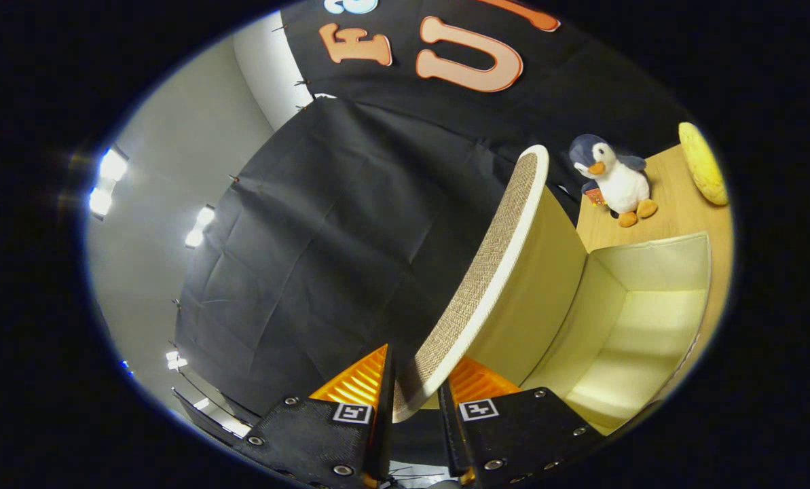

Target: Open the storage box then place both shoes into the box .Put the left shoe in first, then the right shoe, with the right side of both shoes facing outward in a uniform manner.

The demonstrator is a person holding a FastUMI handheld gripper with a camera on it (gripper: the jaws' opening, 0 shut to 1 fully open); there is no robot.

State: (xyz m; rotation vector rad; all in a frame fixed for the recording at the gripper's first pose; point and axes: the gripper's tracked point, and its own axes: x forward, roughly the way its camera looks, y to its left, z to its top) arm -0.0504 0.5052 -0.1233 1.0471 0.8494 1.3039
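Gripper [415,387]: fingers closed narrow on lid's front edge, one finger [357,384] on woven outer face, other [476,387] on pale inner face. Both pressing the panel.
Fiducial tags: one square b/w marker on each finger body; pattern only, no text.
Storage box lid [486,272]: raised steeply, edge-on to camera. Outer face tan woven fabric w/ white trim along rim; inner face cream. Runs from between the fingers up toward the booth wall.
Storage box [649,272]: open, cream fabric lining, sits on wooden tabletop just beyond the fingers, to the inner-face side of lid. Interior bare; floor and walls lit. Far wall rim straight; near rim partly cut off by view.
Shoes: can't tell where.
Tabletop [676,217]: light wood, seen past box's far rim, toward the far edge by the wall.
Penguin plush [615,180]: grey/white, orange beak and feet, upright on tabletop beyond box's far rim, close to booth wall. Apart from box.
Tag on plush [595,197]: small red/orange card at its side; print too small to read.
Yellow object [703,163]: rounded, textured, on tabletop beside plush, at far corner; kind unclear.
Open room: box mouth unobstructed w/ lid up; strip of bare wood btw box rim and plush.
Booth wall [323,244]: black cloth, behind lid's woven side.
Lights [106,180]: bright ceiling lamps past cloth.
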